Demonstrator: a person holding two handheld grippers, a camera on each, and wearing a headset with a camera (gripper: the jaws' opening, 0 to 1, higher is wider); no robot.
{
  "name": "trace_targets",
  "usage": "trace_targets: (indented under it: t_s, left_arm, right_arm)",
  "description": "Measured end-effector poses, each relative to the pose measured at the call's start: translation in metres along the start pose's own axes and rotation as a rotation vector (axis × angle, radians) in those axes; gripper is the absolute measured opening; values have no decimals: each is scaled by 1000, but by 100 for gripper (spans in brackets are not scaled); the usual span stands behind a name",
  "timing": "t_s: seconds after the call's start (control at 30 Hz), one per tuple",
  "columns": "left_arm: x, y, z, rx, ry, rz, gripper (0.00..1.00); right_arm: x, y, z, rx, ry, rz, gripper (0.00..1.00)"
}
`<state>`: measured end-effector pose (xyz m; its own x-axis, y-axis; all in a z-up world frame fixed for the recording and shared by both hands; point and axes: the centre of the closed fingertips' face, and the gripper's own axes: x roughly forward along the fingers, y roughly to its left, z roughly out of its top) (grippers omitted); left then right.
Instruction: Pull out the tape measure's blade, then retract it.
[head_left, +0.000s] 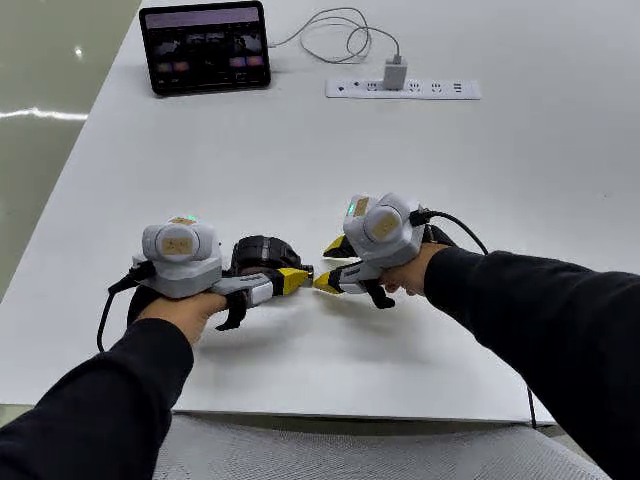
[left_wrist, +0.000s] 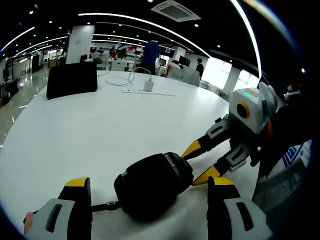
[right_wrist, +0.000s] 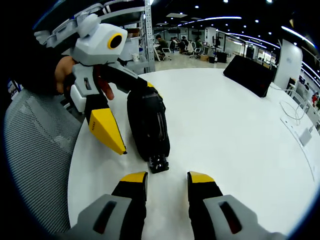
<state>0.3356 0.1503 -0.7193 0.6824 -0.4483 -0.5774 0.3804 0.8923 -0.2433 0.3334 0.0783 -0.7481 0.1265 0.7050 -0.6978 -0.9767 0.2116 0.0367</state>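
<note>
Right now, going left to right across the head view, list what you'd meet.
tablet → tape measure → right gripper → power strip. The left gripper is left out: its open jaws straddle the tape measure, so its place is unclear.

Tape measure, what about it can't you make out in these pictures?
Head view: the tape measure is partly covered by the left hand-held gripper; its blade slot is hidden.
Left gripper view: its far side faces away, behind its own case.
Right gripper view: the case is too dark to read markings; whether the small piece at its near end is the blade's hook is unclear.
</note>
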Motion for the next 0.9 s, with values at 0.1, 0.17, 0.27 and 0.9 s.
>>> trace_targets:
  t_s: [0.1,0.17,0.27,0.9]
  left_arm:
    - [-3,-8,3,-20,-12,-55,100]
    - [-5,-8,5,-6,-12,-62,100]
    - [-8,-14,12,17,-42,-98,100]
    - [-37,-12,-3,132,13,-186,100]
  right_arm:
    - [-6,0,1,3,-12,-5,32]
    - [-10,0,3,4,-24,-12,34]
    - [-17,-1,4,10,-40,-20,37]
    - [-90,-1,-31,83,-75,-110,52]
